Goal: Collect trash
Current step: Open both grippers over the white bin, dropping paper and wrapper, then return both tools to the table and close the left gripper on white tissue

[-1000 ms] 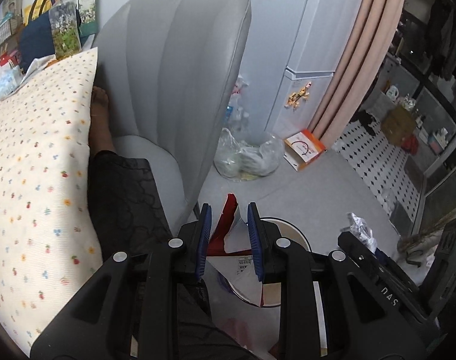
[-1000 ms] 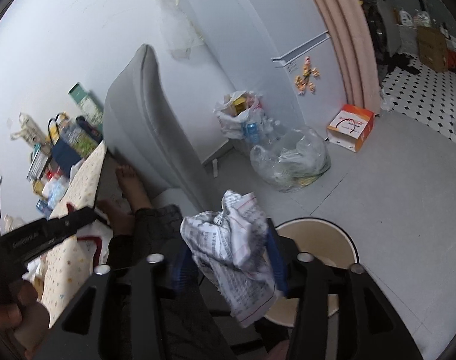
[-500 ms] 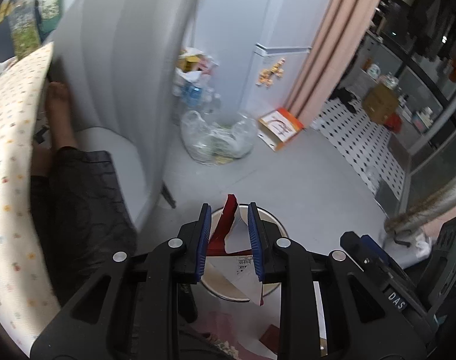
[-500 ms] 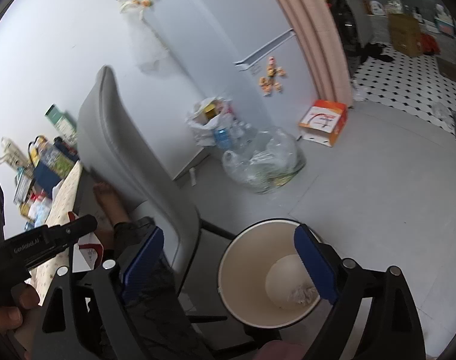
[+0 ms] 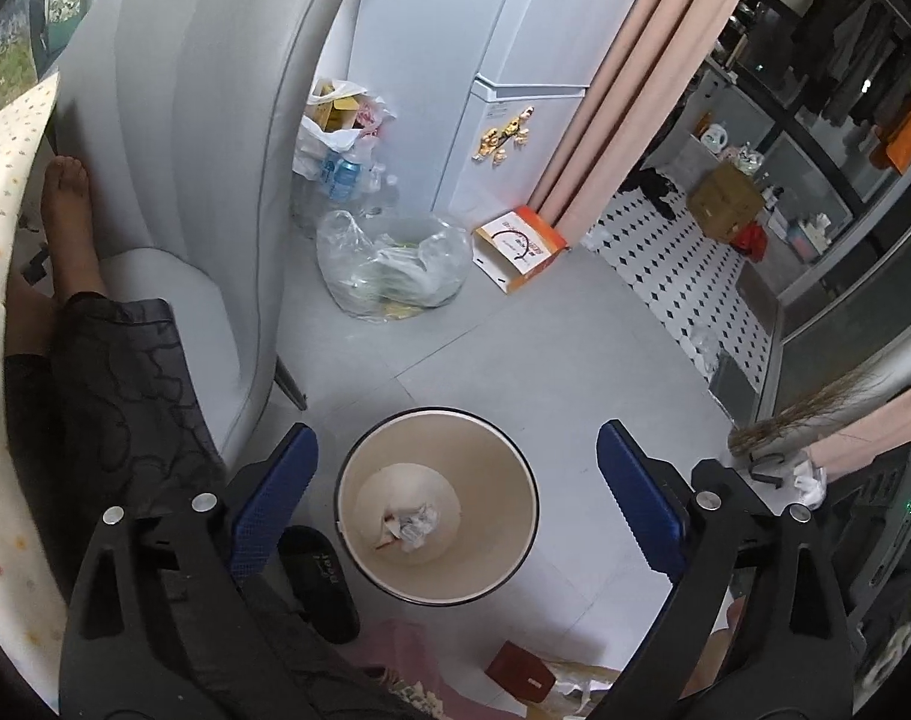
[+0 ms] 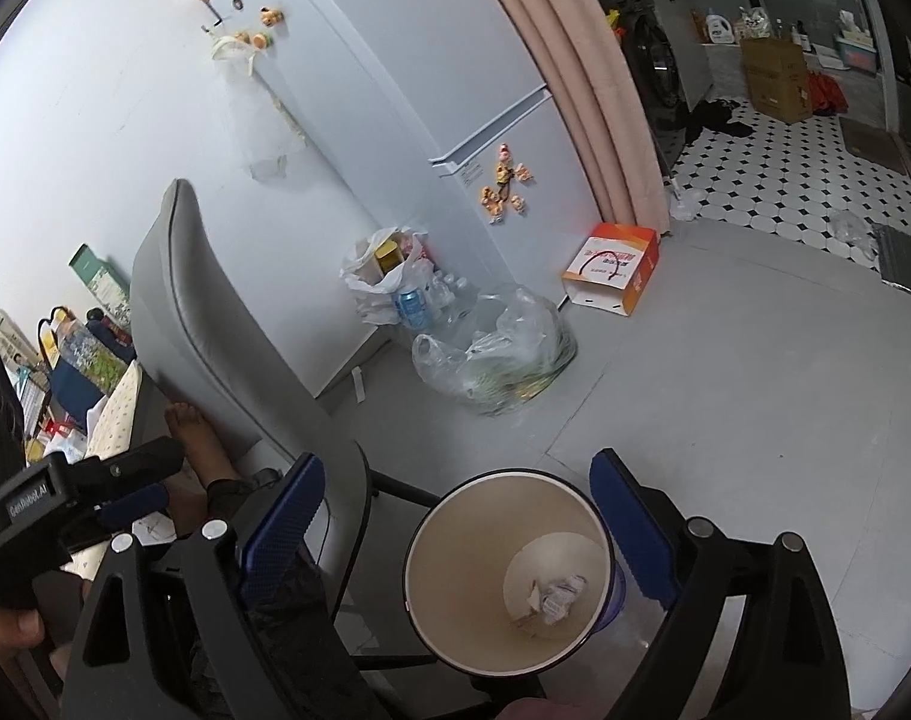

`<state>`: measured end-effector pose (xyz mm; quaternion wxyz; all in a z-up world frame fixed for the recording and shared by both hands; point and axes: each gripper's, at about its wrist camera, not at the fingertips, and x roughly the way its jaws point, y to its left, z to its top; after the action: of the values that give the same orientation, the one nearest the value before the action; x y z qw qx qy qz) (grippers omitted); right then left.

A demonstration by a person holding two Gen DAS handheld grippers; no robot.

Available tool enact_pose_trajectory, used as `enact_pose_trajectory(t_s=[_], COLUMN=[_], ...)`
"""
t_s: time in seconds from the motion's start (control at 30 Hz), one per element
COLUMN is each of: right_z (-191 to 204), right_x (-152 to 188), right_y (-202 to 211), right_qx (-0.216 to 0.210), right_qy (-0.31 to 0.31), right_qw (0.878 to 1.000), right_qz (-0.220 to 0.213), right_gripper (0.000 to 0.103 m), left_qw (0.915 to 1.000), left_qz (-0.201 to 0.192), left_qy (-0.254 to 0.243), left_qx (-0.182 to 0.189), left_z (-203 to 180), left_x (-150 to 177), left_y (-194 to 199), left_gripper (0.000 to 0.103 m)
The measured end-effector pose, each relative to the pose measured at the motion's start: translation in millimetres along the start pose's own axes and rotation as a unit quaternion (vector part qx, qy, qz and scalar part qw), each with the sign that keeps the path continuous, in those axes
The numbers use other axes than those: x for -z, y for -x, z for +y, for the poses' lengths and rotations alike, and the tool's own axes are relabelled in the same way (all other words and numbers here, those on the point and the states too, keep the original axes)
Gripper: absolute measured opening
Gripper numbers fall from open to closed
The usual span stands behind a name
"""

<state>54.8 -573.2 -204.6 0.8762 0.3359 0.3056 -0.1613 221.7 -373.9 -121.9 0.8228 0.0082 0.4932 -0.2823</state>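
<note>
Two tools, both spread wide and empty. The left tool (image 5: 455, 486) hung directly above the bin (image 5: 437, 420), its blue pads (image 5: 272, 501) well apart on either side of the rim. The right tool (image 6: 455, 522) stood likewise over the same bin (image 6: 503, 477), nothing between its fingers.

Item, bin: one round cream pail with a dark rim, upright on the grey floor (image 5: 545, 360) just beside the grey chair (image 5: 173, 120); mouth facing up toward both cameras, its long axis vertical.

Item, trash deposited: one crumpled printed paper wad (image 5: 416, 528) lying on the bin's bottom, touching a smaller pale scrap with a reddish edge (image 5: 388, 531). The wad was balled and showed no clear long axis; which way it pointed could not be told. In the right wrist view the same wad (image 6: 560, 594) rested on the bin's bottom, toward the right.

Item, trash outstanding, by judgement: a red packet (image 5: 518, 669) and crumpled pale wrapping (image 5: 575, 684) lay on the floor near the bin, at the lower edge of the left view; a white crumpled scrap (image 5: 809, 483) sat by the broom (image 5: 815, 414), well apart from the bin. A filled clear plastic bag (image 5: 395, 270) and an orange-and-white box (image 5: 521, 246) stood near the fridge (image 5: 503, 120); whether these counted as trash to collect was uncertain.

Status: partly done; some pieces binned, several loose pieces apparently left.
</note>
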Motion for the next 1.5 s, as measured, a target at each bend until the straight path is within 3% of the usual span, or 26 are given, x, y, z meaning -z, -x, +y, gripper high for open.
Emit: enact_pose_trajectory(t_s=[0.37,0.57,0.83,1.0,1.1,1.2,1.4,1.5], right_z=[44.0,79.4,137.7,172.2,195.1,216.7,259.0,280.6], right_x=[1.1,-3.1,3.3,16.8,29.4,43.0,70.6,85.8], right_y=[14.8,36.9,55.7,68.1,66.2,62.8,64.9,68.3], right_qx=[-0.037,-0.025,0.009,0.002,-0.008,-0.006,-0.064,-0.071], right_qy=[0.034,0.054,0.099,0.138,0.172,0.2,0.235,0.258], right_qw=[0.999,0.998,0.995,0.99,0.985,0.98,0.97,0.963], right_qz=[0.005,-0.008,-0.004,-0.027,-0.016,-0.004,0.023,0.022], right_gripper=[0.096,0.096,0.096,0.096,0.096,0.096,0.095,0.095], left_qw=[0.9967,0.9922,0.9831,0.9712,0.9698,0.9653,0.9621,0.9558], left_qz=[-0.074,-0.112,-0.143,-0.17,-0.179,-0.186,-0.212,-0.23], left_qy=[0.0,0.012,0.045,0.084,0.09,0.093,0.125,0.135], left_qx=[-0.033,-0.054,-0.106,-0.145,-0.14,-0.158,-0.119,-0.124], left_z=[21.1,43.3,92.5,130.1,146.4,157.5,193.5,209.6], left_x=[-0.4,9.8,32.4,51.1,64.6,76.6,110.7,125.4], left_y=[70.8,121.4,176.6,205.7,220.4,233.7,264.0,279.5], left_gripper=[0.097,0.097,0.097,0.097,0.097,0.097,0.097,0.097])
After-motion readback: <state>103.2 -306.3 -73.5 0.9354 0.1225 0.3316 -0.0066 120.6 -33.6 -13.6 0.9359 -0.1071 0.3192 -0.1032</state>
